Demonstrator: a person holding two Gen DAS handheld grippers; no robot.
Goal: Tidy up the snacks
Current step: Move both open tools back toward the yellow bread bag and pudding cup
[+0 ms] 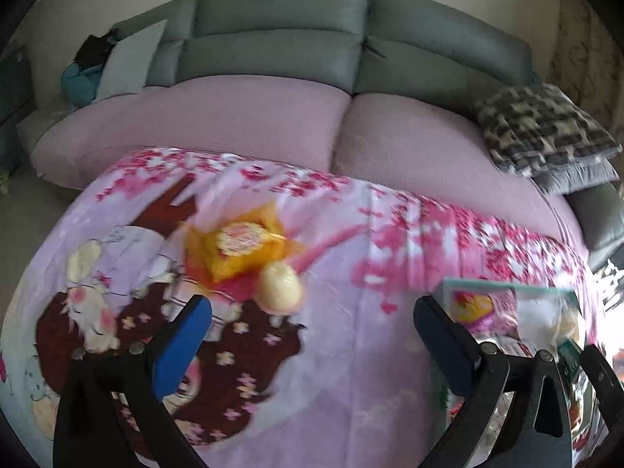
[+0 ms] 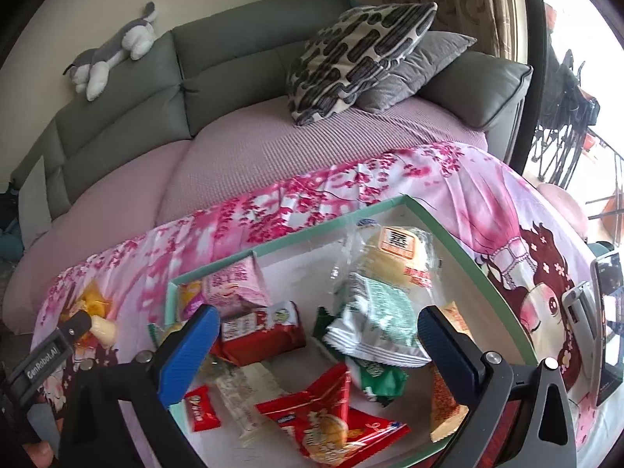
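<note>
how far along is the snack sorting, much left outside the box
Mostly done: the green-rimmed box already holds many packets, such as the bread bun pack. Nothing is in hand; both the left tongs and the right tongs are open and empty. Left on the blanket: the yellow snack pack and the pale round snack.

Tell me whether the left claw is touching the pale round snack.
Cannot tell. The left wrist view shows open fingers short of the pale round snack, but the right wrist view shows the left claw overlapping it.
</note>
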